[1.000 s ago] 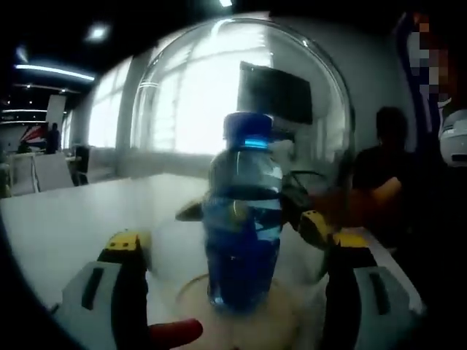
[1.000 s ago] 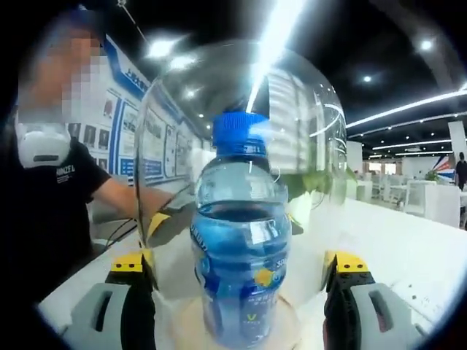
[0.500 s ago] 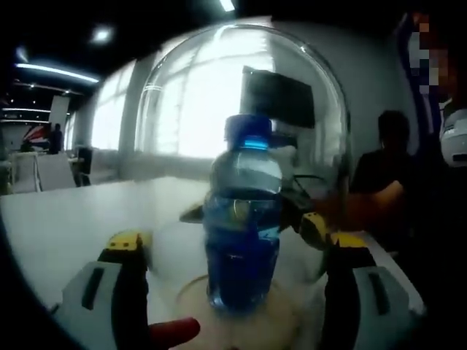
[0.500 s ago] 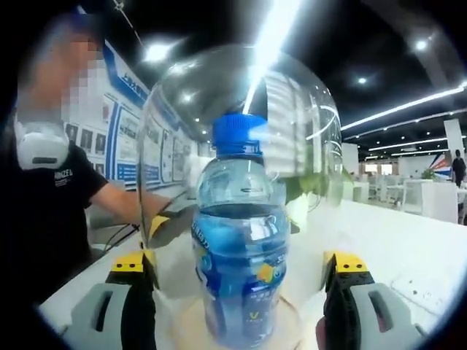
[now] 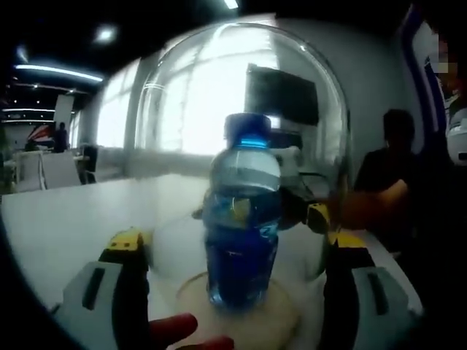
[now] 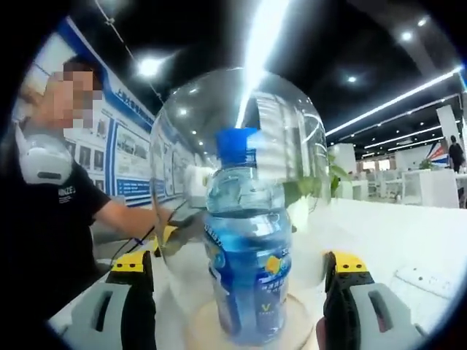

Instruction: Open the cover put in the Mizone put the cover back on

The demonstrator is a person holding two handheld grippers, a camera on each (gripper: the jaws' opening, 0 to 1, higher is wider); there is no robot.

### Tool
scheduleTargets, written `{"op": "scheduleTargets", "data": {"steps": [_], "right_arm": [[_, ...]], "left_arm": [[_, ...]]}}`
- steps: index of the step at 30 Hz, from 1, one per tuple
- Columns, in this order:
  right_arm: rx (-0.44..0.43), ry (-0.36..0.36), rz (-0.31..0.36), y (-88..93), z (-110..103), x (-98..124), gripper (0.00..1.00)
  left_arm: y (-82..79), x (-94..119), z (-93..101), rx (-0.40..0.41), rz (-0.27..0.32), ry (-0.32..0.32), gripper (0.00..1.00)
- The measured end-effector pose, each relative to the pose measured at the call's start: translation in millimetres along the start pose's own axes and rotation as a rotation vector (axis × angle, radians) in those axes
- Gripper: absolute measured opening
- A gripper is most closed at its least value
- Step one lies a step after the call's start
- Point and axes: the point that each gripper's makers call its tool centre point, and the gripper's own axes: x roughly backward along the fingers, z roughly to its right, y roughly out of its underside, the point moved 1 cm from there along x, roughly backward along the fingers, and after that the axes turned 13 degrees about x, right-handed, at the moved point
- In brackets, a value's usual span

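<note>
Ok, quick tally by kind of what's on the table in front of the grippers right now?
Bottles: 1, the blue-capped Mizone bottle.
Clear dome covers: 1, the glass cover standing over the bottle.
Round bases: 1, the wooden base under the bottle.
Total: 3.

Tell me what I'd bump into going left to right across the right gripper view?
Person in a black shirt → left tong → Mizone bottle under the clear dome cover → right tong → white table.
</note>
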Motion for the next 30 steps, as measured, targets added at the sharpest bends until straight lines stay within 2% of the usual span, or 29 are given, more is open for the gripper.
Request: {"op": "scheduleTargets", "data": {"steps": [8,15,21,22,23,24,25,30], "right_arm": [[0.011,0.046,-0.053,-2.0,-9,1,0.9],[-0.001,0.082,-0.064,1.6,-13,7,0.9],[-0.03,0.164,-0.056,0.5,-3,16,0.9],[-0.026,0.18,-0.055,-0.9,-1,18,0.78],[0.001,0.141,-0.051,-2.6,-5,20,0.72],[-0.043,0.219,-0.028,-5.1,3,23,0.71],[-0.025,0.194,-0.038,-4.5,-2,22,0.7],[0.0,0.234,-0.05,-5.7,-6,29,0.66]], "left_arm": [[-0.3,3,-5.3,-0.006,0.013,-0.033,0.82],[-0.4,5,-7.5,-0.006,0.024,-0.045,0.8],[0.5,8,-9.8,0.003,0.012,-0.088,0.78],[0.2,9,-11.8,0.008,0.006,-0.098,0.78],[-0.3,10,-14.7,0.01,0.004,-0.106,0.77],[-0.2,10,-15.6,0.01,0.001,-0.113,0.77],[-0.1,11,-16.1,0.012,-0.001,-0.12,0.77],[0.0,12,-17.4,0.014,0.007,-0.133,0.76]]}}
